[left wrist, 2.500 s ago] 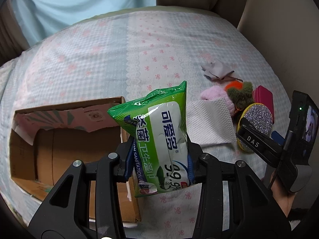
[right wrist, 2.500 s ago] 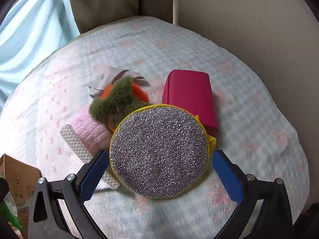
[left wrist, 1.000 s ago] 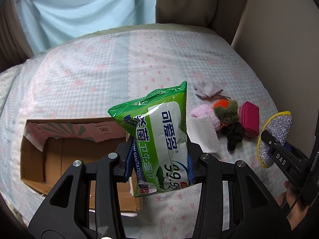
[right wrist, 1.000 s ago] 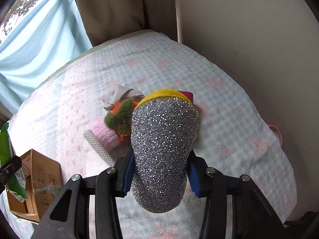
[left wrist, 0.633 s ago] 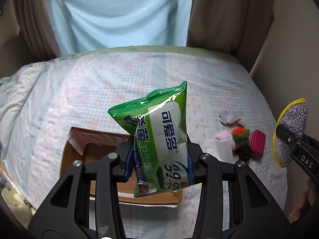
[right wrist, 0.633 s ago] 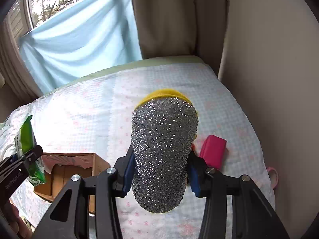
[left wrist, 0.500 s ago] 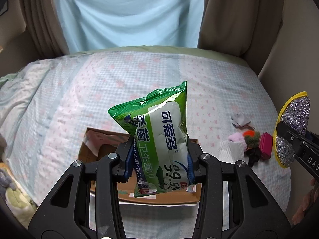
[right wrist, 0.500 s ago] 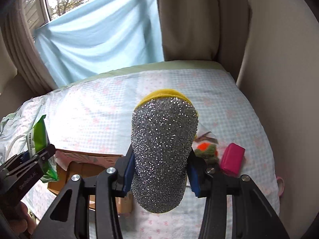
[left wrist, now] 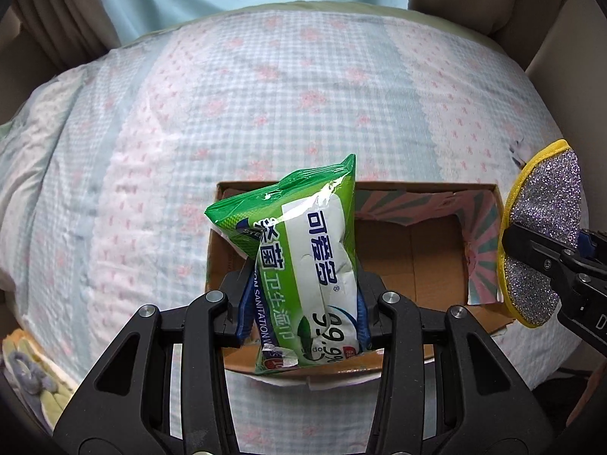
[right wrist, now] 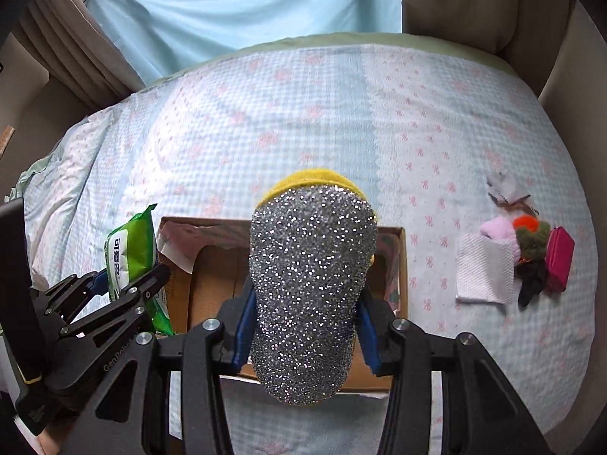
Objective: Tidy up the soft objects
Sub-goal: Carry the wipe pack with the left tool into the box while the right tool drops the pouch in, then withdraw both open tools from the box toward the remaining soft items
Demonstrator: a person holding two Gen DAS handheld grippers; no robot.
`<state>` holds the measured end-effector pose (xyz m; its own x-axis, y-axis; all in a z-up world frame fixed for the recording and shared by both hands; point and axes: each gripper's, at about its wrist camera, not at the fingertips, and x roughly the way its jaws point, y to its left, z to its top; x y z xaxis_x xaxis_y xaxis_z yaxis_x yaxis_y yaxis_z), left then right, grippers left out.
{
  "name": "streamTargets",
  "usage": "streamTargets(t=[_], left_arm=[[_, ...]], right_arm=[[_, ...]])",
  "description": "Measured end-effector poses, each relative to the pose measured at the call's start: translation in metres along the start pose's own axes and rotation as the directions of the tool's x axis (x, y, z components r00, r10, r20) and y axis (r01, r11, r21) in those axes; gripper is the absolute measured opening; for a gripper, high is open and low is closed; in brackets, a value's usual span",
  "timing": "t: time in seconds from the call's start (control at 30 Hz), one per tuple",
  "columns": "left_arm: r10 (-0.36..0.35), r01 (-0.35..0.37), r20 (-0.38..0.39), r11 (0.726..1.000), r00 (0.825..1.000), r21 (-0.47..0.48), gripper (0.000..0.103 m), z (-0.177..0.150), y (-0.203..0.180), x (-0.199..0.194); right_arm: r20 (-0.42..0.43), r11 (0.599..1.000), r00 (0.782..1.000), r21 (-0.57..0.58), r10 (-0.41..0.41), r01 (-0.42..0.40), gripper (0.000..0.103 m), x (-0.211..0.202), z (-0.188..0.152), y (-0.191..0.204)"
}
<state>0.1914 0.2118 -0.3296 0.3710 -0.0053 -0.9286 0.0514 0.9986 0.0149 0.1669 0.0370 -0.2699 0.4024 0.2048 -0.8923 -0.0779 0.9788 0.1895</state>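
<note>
Left gripper [left wrist: 303,303] fingers pinch green wipes pack [left wrist: 303,250]; right gripper [right wrist: 305,326] fingers pinch glitter pad [right wrist: 309,288]; cardboard box [left wrist: 413,261] beyond both fingertips.

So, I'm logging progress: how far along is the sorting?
Nothing visibly lies in the cardboard box yet. In hand: left gripper holds the wet wipes pack, right gripper the glitter sponge, both above it. Left: white cloth, pink pouch, plush pieces.

Pale blue curtain [right wrist: 242,11], brown drapes [right wrist: 459,3]
</note>
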Motion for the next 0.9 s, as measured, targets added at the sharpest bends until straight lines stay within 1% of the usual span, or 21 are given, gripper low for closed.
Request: streamTargets(t=[0.1,0.17,0.27,0.33,0.37,0.43,0.47,0.5,0.53,0.57,0.6,0.67,0.77,0.9], left_arm=[[-0.009,0.013,-0.064,0.998,0.998,0.059,0.037,-0.005,0.001,0.031],[-0.014,0.023,-0.096,0.995,0.995,0.095,0.037,-0.008,-0.001,0.048],[-0.026,0.043,-0.126,0.990,0.992,0.133,0.037,-0.010,-0.003,0.065],[-0.027,0.048,-0.135,0.987,0.990,0.155,0.037,-0.009,-0.007,0.070],[-0.025,0.048,-0.137,0.985,0.990,0.167,0.037,-0.008,-0.008,0.072],[-0.017,0.043,-0.138,0.981,0.990,0.187,0.039,-0.006,-0.010,0.074],[-0.022,0.050,-0.146,0.979,0.989,0.195,0.040,-0.004,-0.010,0.076],[-0.030,0.060,-0.151,0.978,0.988,0.201,0.053,-0.004,-0.011,0.077],[-0.035,0.066,-0.149,0.976,0.988,0.206,0.085,-0.003,-0.011,0.077],[-0.039,0.067,-0.138,0.976,0.990,0.209,0.100,-0.004,-0.011,0.076],[-0.048,0.072,-0.120,0.975,0.992,0.212,0.103,-0.004,-0.010,0.072],[-0.065,0.089,-0.115,0.971,0.991,0.221,0.103,-0.005,-0.011,0.070],[-0.059,0.085,-0.117,0.968,0.991,0.235,0.103,-0.009,-0.012,0.067],[-0.071,0.094,-0.112,0.971,0.991,0.222,0.103,-0.014,-0.009,0.060]], right_arm=[[-0.073,1.000,0.997,0.031,0.000,0.002,0.043,0.035,-0.006,0.002],[-0.114,0.999,0.993,0.038,-0.017,0.021,0.043,0.058,-0.010,0.006],[-0.154,0.998,0.988,0.047,-0.030,0.038,0.043,0.085,-0.013,0.001],[-0.170,0.997,0.985,0.058,-0.036,0.047,0.045,0.095,-0.013,0.001],[-0.174,0.997,0.984,0.065,-0.034,0.046,0.048,0.099,-0.011,0.000],[-0.183,0.996,0.982,0.077,-0.037,0.052,0.057,0.104,-0.010,-0.004],[-0.182,0.995,0.983,0.084,-0.037,0.053,0.069,0.105,-0.009,-0.005],[-0.183,0.995,0.983,0.092,-0.032,0.050,0.086,0.107,-0.009,-0.007],[-0.186,0.994,0.982,0.101,-0.022,0.042,0.093,0.109,-0.008,-0.009],[-0.181,0.993,0.983,0.112,-0.012,0.032,0.101,0.111,-0.007,-0.010],[-0.170,0.992,0.985,0.126,0.003,0.019,0.103,0.112,-0.006,-0.012],[-0.151,0.990,0.988,0.144,0.022,0.000,0.103,0.113,-0.004,-0.015],[-0.144,0.988,0.989,0.150,-0.004,0.026,0.103,0.115,-0.003,-0.019],[-0.154,0.987,0.988,0.159,-0.013,0.038,0.103,0.116,-0.007,-0.024]])
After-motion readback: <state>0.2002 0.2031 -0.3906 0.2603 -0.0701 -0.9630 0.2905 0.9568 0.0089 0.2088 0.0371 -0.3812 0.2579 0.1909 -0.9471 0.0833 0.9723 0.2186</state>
